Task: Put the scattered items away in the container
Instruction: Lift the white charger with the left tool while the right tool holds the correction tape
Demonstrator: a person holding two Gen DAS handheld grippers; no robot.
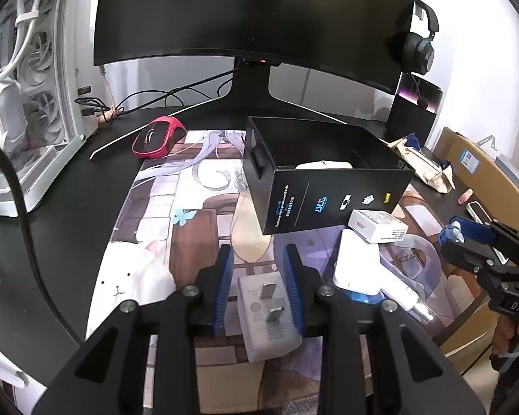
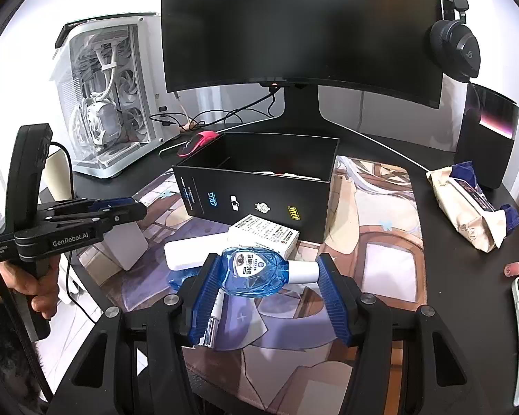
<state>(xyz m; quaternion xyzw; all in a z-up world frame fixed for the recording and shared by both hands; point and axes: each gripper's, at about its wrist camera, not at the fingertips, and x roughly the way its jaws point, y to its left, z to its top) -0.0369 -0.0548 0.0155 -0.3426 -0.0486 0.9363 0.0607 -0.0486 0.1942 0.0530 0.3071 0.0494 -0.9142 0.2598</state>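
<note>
- Tongs on the left (image 1: 259, 285) are set around a grey plug block with two metal prongs (image 1: 268, 314). Whether the blue pads press on the block cannot be told.
- Tongs on the right (image 2: 268, 290) are closed on a clear blue bottle with a white cap (image 2: 256, 271), which is held sideways.
- An open black cardboard box (image 1: 325, 200) is seen on the picture mat (image 1: 176, 214) on the black bench (image 1: 62, 207).
- A small white printed carton (image 2: 264, 233) is leaned on the box front.
- A flat white pack (image 1: 358, 264) is found just beside the carton.
- A red and black mouse (image 1: 157, 136) is seen behind the box, by the monitor stand.
</note>
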